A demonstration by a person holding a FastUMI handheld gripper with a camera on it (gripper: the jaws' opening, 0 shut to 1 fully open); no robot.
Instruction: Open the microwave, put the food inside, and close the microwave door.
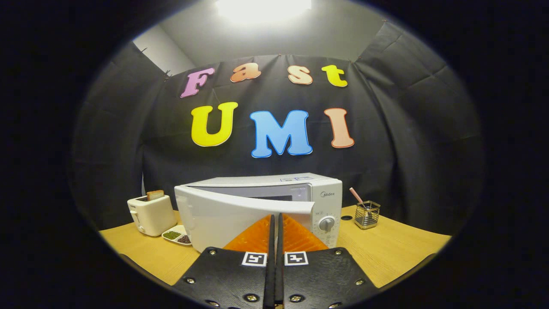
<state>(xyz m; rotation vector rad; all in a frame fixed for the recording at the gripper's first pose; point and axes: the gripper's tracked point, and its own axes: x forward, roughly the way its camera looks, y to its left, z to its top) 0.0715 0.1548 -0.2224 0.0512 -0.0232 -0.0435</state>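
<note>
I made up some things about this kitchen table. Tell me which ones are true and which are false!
1. The microwave door is shut tight. False: the door stands partly open, swung out toward the camera.
2. A slice of bread sticks up out of the toaster. True.
3. The toaster stands right of the microwave. False: it stands to the left, with a small divided dish between them.
4. A wire holder with a straw-like stick in it stands on the table right of the microwave. True.
5. The tool is wide open. False: its fingers are closed together, pointing at the microwave door with nothing between them.
</note>
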